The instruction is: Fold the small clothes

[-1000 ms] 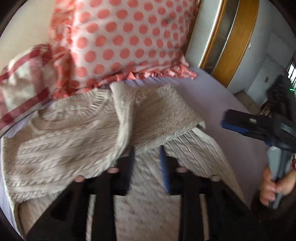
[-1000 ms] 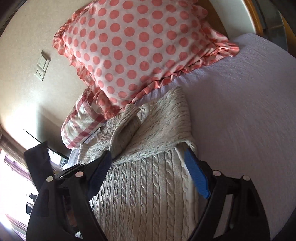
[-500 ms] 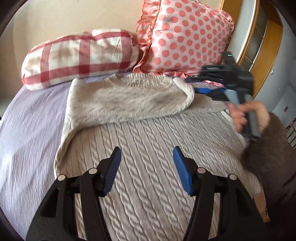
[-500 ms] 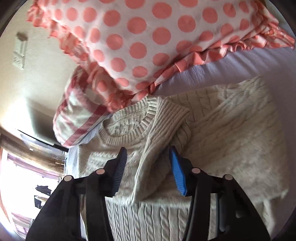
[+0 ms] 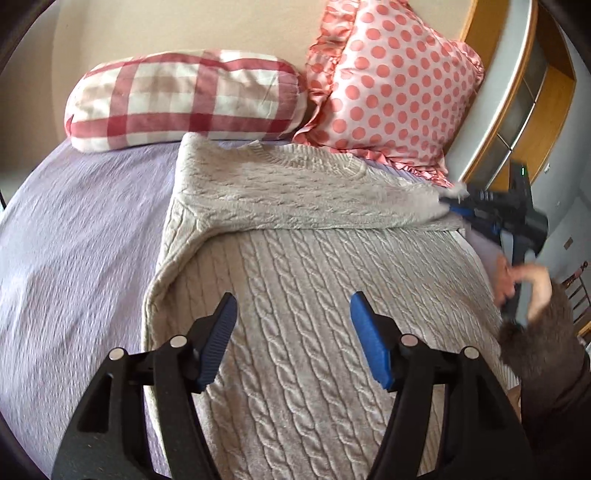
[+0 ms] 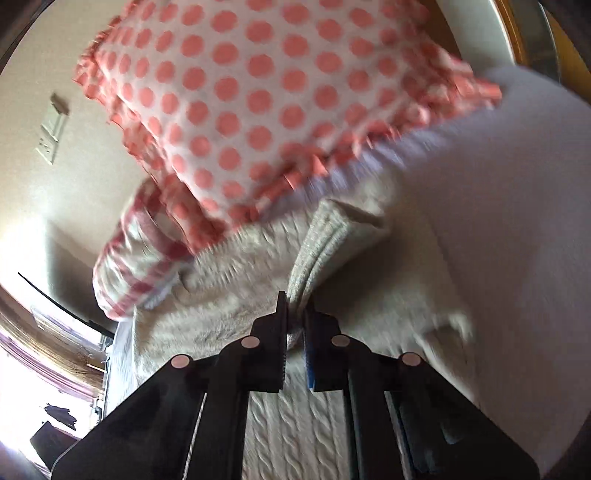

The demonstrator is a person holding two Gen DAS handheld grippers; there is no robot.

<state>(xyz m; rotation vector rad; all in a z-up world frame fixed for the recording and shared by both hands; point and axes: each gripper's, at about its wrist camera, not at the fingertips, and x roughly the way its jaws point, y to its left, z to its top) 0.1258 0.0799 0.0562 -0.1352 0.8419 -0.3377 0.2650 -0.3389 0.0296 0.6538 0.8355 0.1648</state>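
Cream cable-knit sweater (image 5: 303,280) spread flat on the lavender bedspread (image 5: 74,251), neckline toward the two pillows at the head of the bed. Across the upper part of the sweater, a sleeve (image 5: 295,199) folded sideways over the chest, reaching from the sweater's left shoulder to its right edge. Just beyond the sweater's collar, a red-and-white checked pillow (image 5: 184,99), and beside that pillow, a pink polka-dot pillow (image 5: 395,85) with a ruffled edge, its lower frill touching or almost touching the sweater's right shoulder. Above the lower body of the sweater, left gripper (image 5: 291,336), jaws spread wide apart, nothing between the blue pads (image 5: 369,350), no contact with the knit visible. At the sweater's right edge, right gripper (image 5: 454,208), held by a hand (image 5: 524,284) in a dark fuzzy cuff, jaws clenched on the ribbed cuff end of the folded sleeve. In the right wrist view, right gripper (image 6: 295,325) pinched tight on that ribbed cuff (image 6: 317,254), the fabric rising in a fold from between the fingers, the polka-dot pillow (image 6: 258,92) close behind the sweater (image 6: 295,417) and the checked pillow (image 6: 136,262) beside it, much of this view blurred. Behind the pillows, a beige wall (image 5: 203,26); off the sweater's right side, a wooden door frame (image 5: 517,122).
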